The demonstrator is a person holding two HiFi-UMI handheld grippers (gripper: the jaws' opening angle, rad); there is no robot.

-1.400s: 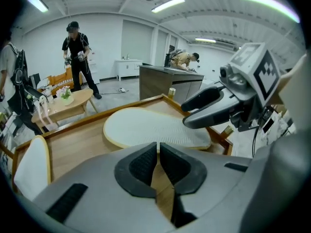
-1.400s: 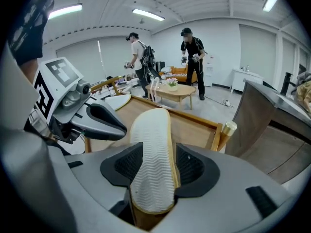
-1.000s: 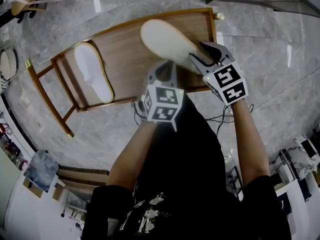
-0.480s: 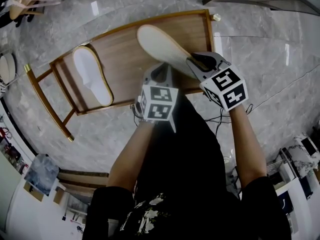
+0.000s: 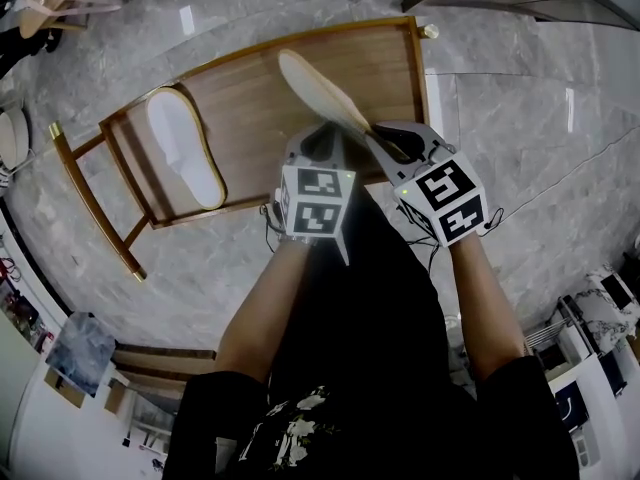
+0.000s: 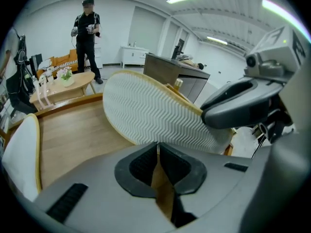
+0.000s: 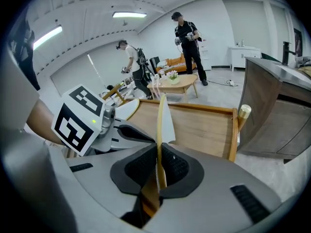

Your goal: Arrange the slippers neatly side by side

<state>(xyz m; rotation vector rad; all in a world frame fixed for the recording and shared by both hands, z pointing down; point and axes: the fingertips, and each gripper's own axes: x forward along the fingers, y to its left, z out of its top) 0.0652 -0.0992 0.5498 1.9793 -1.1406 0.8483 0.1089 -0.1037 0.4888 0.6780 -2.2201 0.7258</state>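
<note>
two slippers (image 5: 185, 148) (image 5: 315, 88), one wooden bench (image 5: 250, 103)

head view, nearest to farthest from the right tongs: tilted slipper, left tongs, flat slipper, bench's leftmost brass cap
1. tilted slipper: clamped in the right tongs, which have just been closing
2. left tongs: close alongside
3. flat slipper: lying further left
4. brass cap: far left corner

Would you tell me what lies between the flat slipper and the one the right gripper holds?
Nothing but bare rack board separates the flat slipper from the held slipper, as the head view shows.
</note>
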